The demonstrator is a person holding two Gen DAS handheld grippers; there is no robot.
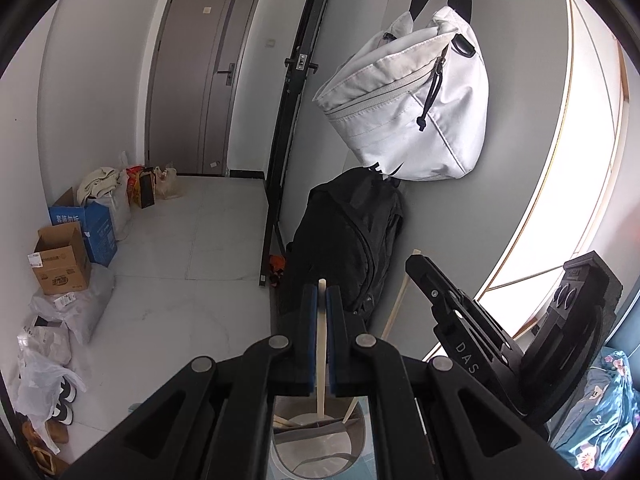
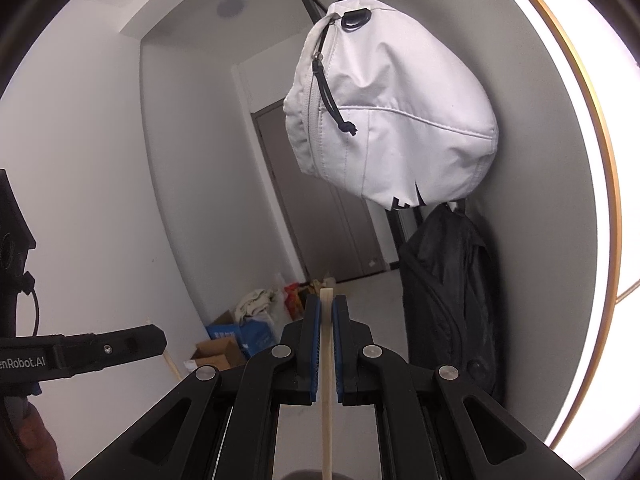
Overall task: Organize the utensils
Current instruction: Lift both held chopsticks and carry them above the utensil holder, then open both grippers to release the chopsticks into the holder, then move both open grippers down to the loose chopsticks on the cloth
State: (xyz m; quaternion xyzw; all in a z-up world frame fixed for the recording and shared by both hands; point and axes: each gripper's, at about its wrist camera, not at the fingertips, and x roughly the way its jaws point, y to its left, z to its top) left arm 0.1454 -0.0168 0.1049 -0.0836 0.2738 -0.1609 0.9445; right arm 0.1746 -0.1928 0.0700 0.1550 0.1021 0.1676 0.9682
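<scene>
My left gripper (image 1: 321, 294) is shut on a pale wooden chopstick (image 1: 321, 352) that stands upright; its lower end reaches into a round utensil holder (image 1: 316, 446) below the jaws. Another stick (image 1: 350, 412) leans in that holder. My right gripper (image 2: 327, 306) is shut on a second wooden chopstick (image 2: 327, 400), held upright between its blue pads. The right gripper also shows in the left wrist view (image 1: 416, 266), with its chopstick (image 1: 396, 304) sticking out above and below it. The left gripper shows at the left of the right wrist view (image 2: 160, 336).
A white bag (image 1: 408, 108) hangs on the grey wall above a black backpack (image 1: 352, 240). Boxes and plastic bags (image 1: 68, 264) line the floor at left. A grey door (image 1: 200, 80) stands at the back. A lit round mirror edge (image 1: 560, 200) is at right.
</scene>
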